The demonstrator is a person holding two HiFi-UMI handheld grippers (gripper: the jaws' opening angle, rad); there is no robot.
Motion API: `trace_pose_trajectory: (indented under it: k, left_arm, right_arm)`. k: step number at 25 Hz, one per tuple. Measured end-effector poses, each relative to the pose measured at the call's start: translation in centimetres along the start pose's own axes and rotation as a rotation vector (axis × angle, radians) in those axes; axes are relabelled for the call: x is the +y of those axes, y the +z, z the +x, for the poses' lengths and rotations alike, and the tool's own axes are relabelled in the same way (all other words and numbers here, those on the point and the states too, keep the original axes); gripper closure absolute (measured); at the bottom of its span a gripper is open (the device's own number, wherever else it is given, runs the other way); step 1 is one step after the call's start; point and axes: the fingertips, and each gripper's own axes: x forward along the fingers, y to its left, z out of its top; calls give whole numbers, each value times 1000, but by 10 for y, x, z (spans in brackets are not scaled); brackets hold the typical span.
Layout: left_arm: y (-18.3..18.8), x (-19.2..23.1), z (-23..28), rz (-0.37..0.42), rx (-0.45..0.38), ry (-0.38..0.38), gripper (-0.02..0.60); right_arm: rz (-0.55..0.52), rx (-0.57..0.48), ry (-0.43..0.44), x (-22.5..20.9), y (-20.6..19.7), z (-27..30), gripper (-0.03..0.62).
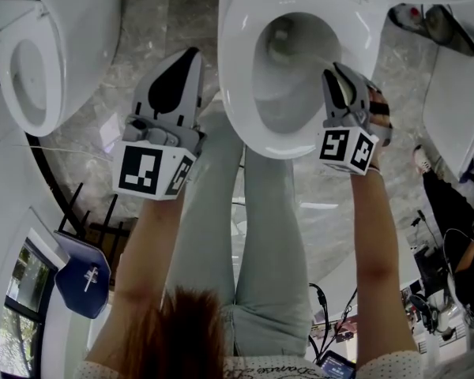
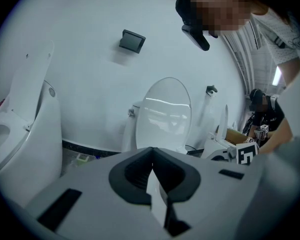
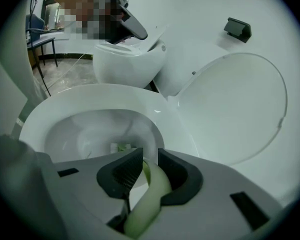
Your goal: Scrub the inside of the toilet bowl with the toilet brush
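At the far left of the head view stands a second toilet [image 1: 39, 61] on the grey marble floor [image 1: 182, 14], and a blue chair [image 1: 83, 279] sits below it near the picture's edge. The left gripper [image 1: 188, 58] hangs over the floor between that toilet and the toilet bowl [image 1: 231, 69], just beside the bowl's rim but apart from it, with its marker cube [image 1: 152, 168] toward the person. In the left gripper view its jaws are pressed together with nothing between them, and it points toward another toilet [image 2: 165, 114] with a raised lid against a white wall.

The person's legs [image 1: 213, 212], in light jeans, stand before the bowl. The bowl's seat and lid [image 3: 235, 109] are tipped up and back.

The right gripper [image 1: 337, 77] is held over the bowl's right rim, reaching inward. In the right gripper view its dark pads [image 3: 121, 173] pinch the pale green handle of the toilet brush [image 3: 152, 191], which curves up between the jaws and runs down into the bowl. A small greenish-white piece shows low inside the bowl, beyond the jaws, too small to make out clearly.
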Motion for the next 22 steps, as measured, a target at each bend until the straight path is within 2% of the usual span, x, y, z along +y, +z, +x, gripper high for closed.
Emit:
trace_pose_trajectory:
  k: [5,11,22]
  left_arm:
    - [0,-4,2,4,3,-11,578]
    - [0,-4,7,9,11,-19,578]
    - [-2,-13,12,20,22,-44,578]
  right_arm:
    - [114,9,-16,-14,-2,-1,488]
    - [246,-57,-70,-40,14,-4,488]
    - [187,-104,-19,-34,25,-10,488]
